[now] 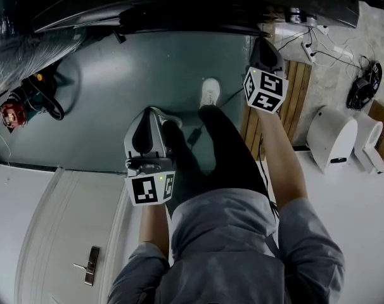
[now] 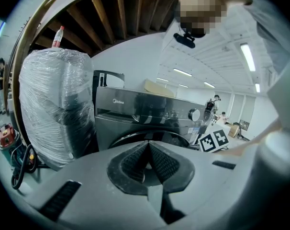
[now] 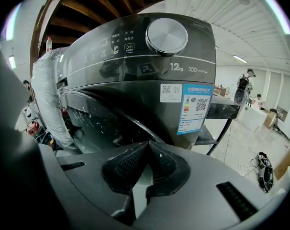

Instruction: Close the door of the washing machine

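– Grey metal is filling the right gripper view: we are pointing the right gripper [image 3: 148, 146] at the washing machine [image 3: 135, 80] from close up, just below its round knob [image 3: 166, 36].
– Are we gripping anything with it?
– No. Its jaws are pressing together tip to tip with nothing between them. The door [image 3: 94, 121] is lying just beyond the tips and to their left, and its curved rim is sweeping down behind them. We are not able to tell whether the tips are touching it, or whether it is latched.
– And the left gripper [image 2: 148, 147]?
– Its jaws are also sitting closed and empty. From there we are seeing the machine's whole front farther off, and only the top arc of the door is showing, straight above the tips. A plastic-wrapped bundle [image 2: 54, 104] is standing just left of the machine.
– And from the head view?
– We are holding the left gripper nearer our body and the right one up by the machine.
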Available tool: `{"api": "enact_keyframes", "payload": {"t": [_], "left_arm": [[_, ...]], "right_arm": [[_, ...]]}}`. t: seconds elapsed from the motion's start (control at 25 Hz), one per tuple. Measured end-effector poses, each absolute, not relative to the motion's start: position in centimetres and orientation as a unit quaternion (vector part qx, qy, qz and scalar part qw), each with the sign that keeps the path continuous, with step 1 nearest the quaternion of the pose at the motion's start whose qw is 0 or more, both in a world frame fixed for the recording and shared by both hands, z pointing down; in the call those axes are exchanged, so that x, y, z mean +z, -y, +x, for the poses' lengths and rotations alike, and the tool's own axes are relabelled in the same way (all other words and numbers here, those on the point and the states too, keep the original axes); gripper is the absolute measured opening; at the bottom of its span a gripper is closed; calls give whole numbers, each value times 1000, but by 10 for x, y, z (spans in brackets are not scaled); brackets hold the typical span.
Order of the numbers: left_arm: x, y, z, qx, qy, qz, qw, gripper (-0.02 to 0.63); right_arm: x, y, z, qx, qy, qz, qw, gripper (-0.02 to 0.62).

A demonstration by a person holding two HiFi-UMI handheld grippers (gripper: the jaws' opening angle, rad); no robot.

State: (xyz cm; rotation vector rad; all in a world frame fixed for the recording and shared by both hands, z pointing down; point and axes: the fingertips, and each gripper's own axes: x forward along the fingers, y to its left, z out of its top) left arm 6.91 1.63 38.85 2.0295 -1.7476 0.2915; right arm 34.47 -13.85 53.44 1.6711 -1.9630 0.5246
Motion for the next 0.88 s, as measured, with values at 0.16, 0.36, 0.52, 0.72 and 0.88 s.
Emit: {"api": "enact_keyframes", "payload": {"t": [0.16,0.36,0.52,0.72,0.88], "left_arm": [[390,-20,72,106,631,735,223,-2],[393,-23,72,111,632,733,226,-2],[394,-24,73,115,632,732,227,-2],[400,-24,75,124,626,735,229,-2],[406,-24,81,129,621,737,234,-2]], "right_arm": [[535,136,345,196,723,613,249,0],[537,140,345,164,730,611,258,0],[575,124,370,195,700,621,292,0],[608,120,389,212,688,619,314,0],[623,116,390,228,687,612,317,0]]}}
